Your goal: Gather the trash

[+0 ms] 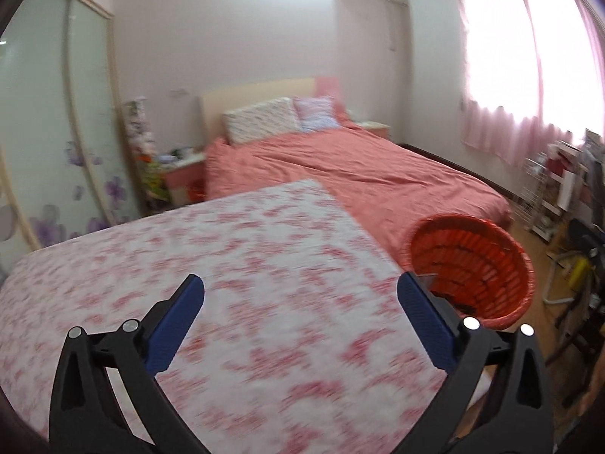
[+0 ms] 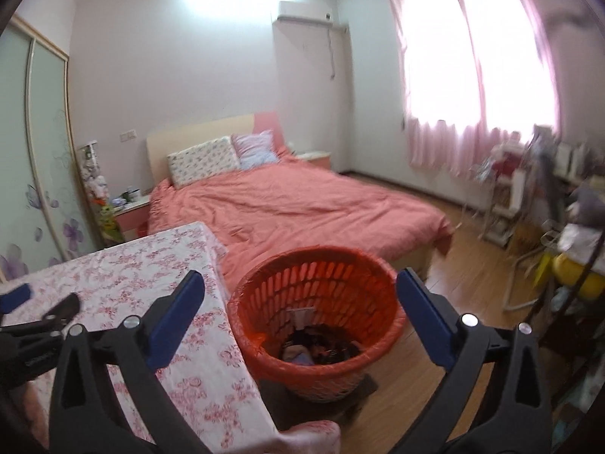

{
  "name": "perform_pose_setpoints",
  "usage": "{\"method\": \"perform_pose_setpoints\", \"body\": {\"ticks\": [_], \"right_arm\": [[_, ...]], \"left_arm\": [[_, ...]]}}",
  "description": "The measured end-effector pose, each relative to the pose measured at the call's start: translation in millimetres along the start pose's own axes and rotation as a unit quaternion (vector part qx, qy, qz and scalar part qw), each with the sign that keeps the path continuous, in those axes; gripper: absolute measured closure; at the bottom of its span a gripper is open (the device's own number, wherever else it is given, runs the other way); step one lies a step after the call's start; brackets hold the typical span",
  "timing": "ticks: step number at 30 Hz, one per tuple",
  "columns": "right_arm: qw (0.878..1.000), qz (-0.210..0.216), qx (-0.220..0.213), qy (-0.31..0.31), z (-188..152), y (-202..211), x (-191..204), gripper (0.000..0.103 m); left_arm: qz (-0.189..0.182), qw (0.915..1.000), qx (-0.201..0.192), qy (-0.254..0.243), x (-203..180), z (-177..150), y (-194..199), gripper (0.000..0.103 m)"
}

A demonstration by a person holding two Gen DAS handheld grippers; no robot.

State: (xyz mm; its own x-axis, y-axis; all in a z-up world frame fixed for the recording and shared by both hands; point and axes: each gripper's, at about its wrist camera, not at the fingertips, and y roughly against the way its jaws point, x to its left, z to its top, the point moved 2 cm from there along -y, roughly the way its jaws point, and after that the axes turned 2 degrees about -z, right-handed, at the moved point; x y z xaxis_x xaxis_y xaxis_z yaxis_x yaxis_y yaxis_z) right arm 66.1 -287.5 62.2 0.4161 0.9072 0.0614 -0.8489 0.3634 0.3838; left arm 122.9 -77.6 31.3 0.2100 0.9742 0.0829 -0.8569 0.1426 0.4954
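Hand-held grippers spread wide, bin half full

From the left wrist, we see our left hand-held gripper (image 1: 300, 299) spread and empty above the flowered worktop (image 1: 227, 265), orange bin (image 1: 491, 261) just beyond its right finger. From the right wrist, our right hand-held gripper (image 2: 300, 295) gapes empty over the bin (image 2: 317, 283); the trash (image 2: 317, 348) inside looks light, soft, best pinched at a loose edge.

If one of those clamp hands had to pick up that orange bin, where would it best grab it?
Probably the rim of the orange basket, from straight above. It stands upright on the floor beside the table, mouth open. Its round body looks too broad for the open right gripper, but one finger could slip inside the thin wall, one outside. The side away from the table looks freest.
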Motion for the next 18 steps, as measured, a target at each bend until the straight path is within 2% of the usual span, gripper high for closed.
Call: {"method": "perform_pose_setpoints", "body": {"ticks": [5,8,13,18], "right_arm": [[0.997,-0.062,-0.028,0.026,-6.2,48.1,18.9,0.004],[0.996,-0.067,-0.043,0.031,-15.7,74.9,25.3,0.004],[0.993,-0.101,-0.038,0.042,-37.7,100.1,36.0,0.004],[0.995,-0.091,-0.021,0.041,-56.2,115.0,43.3,0.004]], "left_arm": [[0.047,0.9982,-0.022,0.030,29.3,-22.3,35.6,0.002],[0.072,0.9961,-0.028,0.043,41.2,-36.6,53.3,0.002],[0.083,0.9943,-0.036,0.058,52.8,-58.2,76.7,0.002],[0.090,0.9933,-0.036,0.063,58.4,-74.2,92.5,0.002]]}}
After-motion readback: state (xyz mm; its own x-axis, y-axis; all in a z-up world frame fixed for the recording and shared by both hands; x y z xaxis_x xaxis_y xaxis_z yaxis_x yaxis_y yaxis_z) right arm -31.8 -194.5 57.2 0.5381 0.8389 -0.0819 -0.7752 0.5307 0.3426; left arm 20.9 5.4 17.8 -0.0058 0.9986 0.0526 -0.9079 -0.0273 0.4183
